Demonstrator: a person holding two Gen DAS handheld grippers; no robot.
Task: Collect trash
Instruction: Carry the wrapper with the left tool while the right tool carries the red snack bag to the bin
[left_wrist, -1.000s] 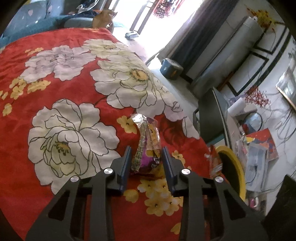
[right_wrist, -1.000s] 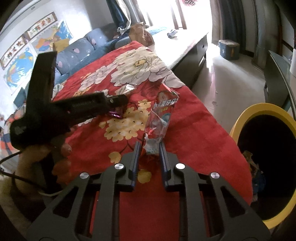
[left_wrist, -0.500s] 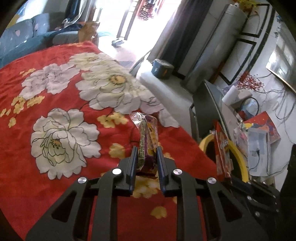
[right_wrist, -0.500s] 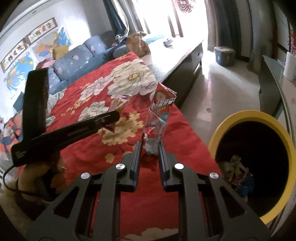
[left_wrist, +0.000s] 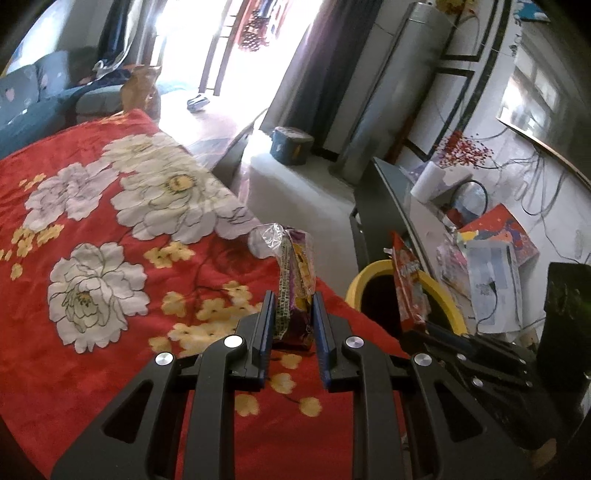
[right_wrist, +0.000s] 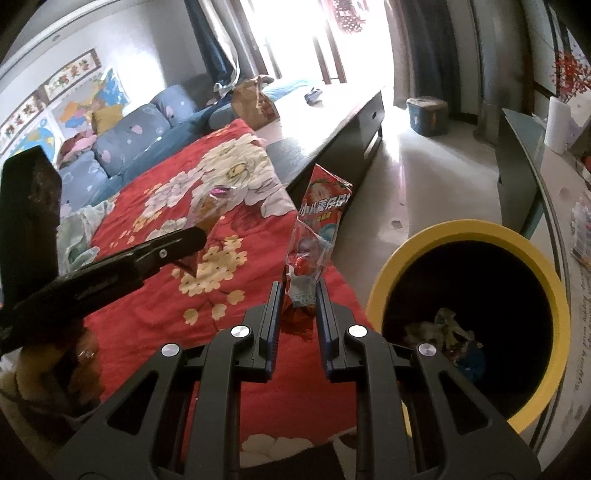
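My left gripper (left_wrist: 293, 301) is shut on a purple and yellow snack wrapper (left_wrist: 293, 271) and holds it upright above the red floral blanket (left_wrist: 92, 314). My right gripper (right_wrist: 298, 295) is shut on a red snack wrapper (right_wrist: 317, 229), just left of the yellow-rimmed trash bin (right_wrist: 480, 229). The bin holds several crumpled wrappers (right_wrist: 447, 332). In the left wrist view the red wrapper (left_wrist: 408, 284) stands in front of the bin (left_wrist: 365, 275). In the right wrist view the left gripper (right_wrist: 184, 240) with its wrapper (right_wrist: 210, 206) is at the left.
A dark low table (right_wrist: 332, 122) stands behind the blanket. A glass-topped table (left_wrist: 417, 221) with papers and a paper roll (left_wrist: 428, 182) is right of the bin. A blue box (right_wrist: 426, 114) sits on the floor. A sofa (right_wrist: 122, 144) lies far left.
Both grippers have lifted their wrappers off the blanket and moved right, toward the bin. The left gripper closed tighter on its wrapper.
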